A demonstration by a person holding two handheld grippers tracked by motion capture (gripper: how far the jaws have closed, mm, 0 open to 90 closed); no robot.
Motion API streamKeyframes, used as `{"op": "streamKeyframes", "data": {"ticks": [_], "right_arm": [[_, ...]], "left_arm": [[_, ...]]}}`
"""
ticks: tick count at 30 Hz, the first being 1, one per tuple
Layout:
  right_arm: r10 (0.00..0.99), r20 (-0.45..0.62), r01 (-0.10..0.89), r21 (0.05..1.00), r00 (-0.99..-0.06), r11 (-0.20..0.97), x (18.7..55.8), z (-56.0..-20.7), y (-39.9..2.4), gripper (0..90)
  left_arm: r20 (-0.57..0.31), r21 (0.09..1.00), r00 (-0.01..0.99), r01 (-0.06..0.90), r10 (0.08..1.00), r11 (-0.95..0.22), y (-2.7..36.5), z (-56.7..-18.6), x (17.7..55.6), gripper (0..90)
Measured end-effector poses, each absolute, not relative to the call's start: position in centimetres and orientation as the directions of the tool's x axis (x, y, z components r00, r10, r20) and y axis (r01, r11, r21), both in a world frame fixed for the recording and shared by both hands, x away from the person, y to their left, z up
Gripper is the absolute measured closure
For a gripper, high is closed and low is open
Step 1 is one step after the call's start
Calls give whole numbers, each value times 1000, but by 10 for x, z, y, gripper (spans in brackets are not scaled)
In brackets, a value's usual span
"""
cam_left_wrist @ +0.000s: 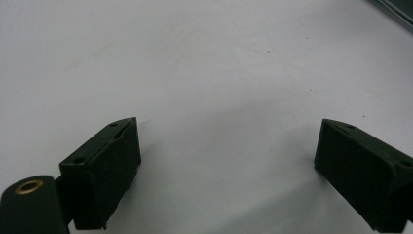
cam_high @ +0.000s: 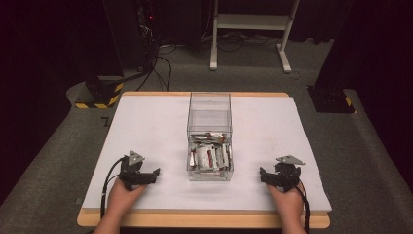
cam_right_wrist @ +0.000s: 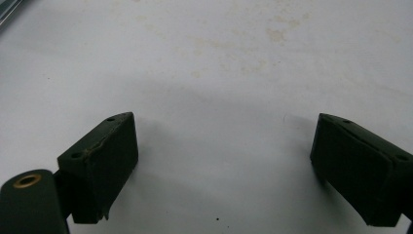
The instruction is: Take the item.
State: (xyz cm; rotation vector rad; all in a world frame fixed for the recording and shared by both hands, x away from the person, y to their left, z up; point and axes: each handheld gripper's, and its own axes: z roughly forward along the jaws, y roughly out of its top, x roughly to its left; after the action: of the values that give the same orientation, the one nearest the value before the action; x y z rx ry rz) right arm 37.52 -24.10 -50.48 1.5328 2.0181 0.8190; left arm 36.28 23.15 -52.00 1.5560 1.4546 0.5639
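Desk [cam_high: 146,222]: wooden top, pale edge showing at front and back, covered by a white sheet [cam_high: 146,126]; I see faint yellowish stains on that sheet [cam_right_wrist: 253,44] in my right gripper view. Floor: grey carpet [cam_high: 53,161] around the desk. Beyond the desk: white frame legs [cam_high: 248,22], black cables [cam_high: 160,68], a dark stand with a yellow-and-black striped base [cam_high: 100,95].

Left tongs [cam_high: 146,174] and right tongs [cam_high: 271,176], both gaping, empty.
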Motion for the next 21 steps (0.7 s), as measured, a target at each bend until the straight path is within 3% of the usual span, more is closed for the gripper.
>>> {"op": "streamKeyframes", "data": {"ticks": [21], "right_arm": [[963,-28,679,704,-268,209,376,-505,-241,100]], "left_arm": [[-229,837,210,541,950,82,233,-520,363,96]]}}
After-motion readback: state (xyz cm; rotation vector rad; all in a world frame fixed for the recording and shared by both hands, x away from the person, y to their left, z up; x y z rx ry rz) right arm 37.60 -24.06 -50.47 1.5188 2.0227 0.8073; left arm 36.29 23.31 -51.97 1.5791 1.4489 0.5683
